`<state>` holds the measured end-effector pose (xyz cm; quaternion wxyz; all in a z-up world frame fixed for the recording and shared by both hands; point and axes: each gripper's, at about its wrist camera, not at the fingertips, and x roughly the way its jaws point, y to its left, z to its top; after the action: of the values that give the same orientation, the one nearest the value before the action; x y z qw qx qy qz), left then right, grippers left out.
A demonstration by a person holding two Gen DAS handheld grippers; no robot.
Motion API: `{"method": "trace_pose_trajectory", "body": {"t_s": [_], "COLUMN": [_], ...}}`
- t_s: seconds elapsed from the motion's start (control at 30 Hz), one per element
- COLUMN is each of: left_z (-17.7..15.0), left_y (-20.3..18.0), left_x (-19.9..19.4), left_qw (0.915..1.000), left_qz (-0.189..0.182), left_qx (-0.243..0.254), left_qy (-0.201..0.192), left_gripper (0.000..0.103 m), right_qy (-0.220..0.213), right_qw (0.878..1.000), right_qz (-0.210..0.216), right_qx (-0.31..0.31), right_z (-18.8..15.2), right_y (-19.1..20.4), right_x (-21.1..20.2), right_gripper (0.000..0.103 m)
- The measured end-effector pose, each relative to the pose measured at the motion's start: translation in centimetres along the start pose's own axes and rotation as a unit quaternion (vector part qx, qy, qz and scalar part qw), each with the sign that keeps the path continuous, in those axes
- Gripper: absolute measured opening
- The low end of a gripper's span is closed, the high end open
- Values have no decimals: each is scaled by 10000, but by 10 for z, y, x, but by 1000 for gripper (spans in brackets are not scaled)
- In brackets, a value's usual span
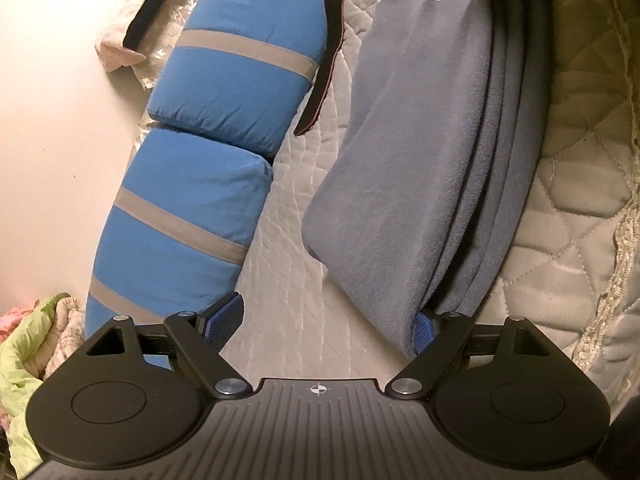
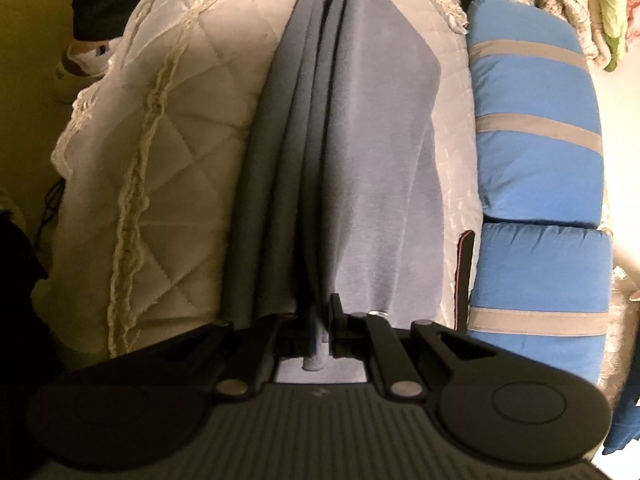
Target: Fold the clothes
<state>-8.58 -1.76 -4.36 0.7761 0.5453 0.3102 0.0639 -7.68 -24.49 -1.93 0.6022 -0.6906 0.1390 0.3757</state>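
- the grey fleece (image 1: 420,152) lies folded in long layers on the quilt (image 1: 288,264) of a bed, running from 6 to 12 o'clock in both views.
- left gripper (image 1: 324,330): jaws wide apart, nothing pinched; its right pad (image 1: 422,330) touches the near end of the fleece at 5 o'clock, its left pad (image 1: 226,322) sits over bare quilt.
- right gripper (image 2: 320,328): jaws narrow, clamped on a bunched edge of the fleece (image 2: 360,140) at 6 o'clock.
- two blue pillows (image 1: 224,128) with grey stripes lie beside the fleece, at 10 o'clock in the left view and 3 o'clock in the right.
- a dark strap (image 1: 324,68) lies on the quilt between pillows and fleece.
- a green cloth (image 1: 24,344) sits crumpled at 8 o'clock in the left view.
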Motion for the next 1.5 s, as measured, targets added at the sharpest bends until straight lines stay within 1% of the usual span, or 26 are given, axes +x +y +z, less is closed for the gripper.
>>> {"method": "trace_pose_trajectory", "body": {"t_s": [0.27, 0.43, 0.57, 0.8, 0.93, 0.97, 1.13, 1.17, 1.27, 1.3, 1.37, 1.43, 1.5], "left_z": [5, 8, 7, 5, 2, 2, 0, 0, 0, 0, 1, 1, -1], "left_y": [3, -5, -11, -12, -17, -18, -18, -19, -23, -24, -25, -24, -20], "left_x": [-8, -10, -6, 2, 3, 3, 7, 8, 7, 6, 4, 1, -3], "left_qw": [9998, 9996, 9997, 9995, 9991, 9991, 9989, 9990, 9990, 9990, 9990, 9993, 9995], "left_qz": [53, 47, 11, -179, -219, -230, -305, -290, -212, -177, -118, -130, -187], "left_qx": [-55, 85, 220, 157, 278, 278, 244, 262, 330, 339, 348, 311, 219], "left_qy": [-186, -250, -121, 212, 239, 238, 242, 234, 222, 228, 235, 190, 140], "left_gripper": [83, 83, 83, 83, 83, 83, 83, 83, 83, 83, 83, 83, 83], "right_qy": [159, 283, 265, 289, 452, 490, 548, 549, 578, 598, 627, 580, 473], "right_qw": [9996, 9990, 9992, 9992, 9981, 9977, 9966, 9965, 9969, 9970, 9973, 9975, 9977], "right_qz": [205, 316, 264, 147, 234, 247, 134, 97, -89, -165, -320, -405, -382], "right_qx": [-84, -124, -142, -213, -352, -391, -596, -625, -528, -452, -225, 14, 312], "right_z": [-7, -9, -7, -5, -3, -2, 0, 0, -2, -3, -5, -8, -11], "right_y": [-2, -1, 2, 5, 10, 11, 19, 20, 18, 16, 10, 4, -4], "right_x": [1, 1, 3, 7, 14, 17, 20, 20, 18, 17, 12, 3, -6], "right_gripper": [5, 5, 5, 5, 6, 8, 8, 11, 37, 42, 68, 80, 82]}}
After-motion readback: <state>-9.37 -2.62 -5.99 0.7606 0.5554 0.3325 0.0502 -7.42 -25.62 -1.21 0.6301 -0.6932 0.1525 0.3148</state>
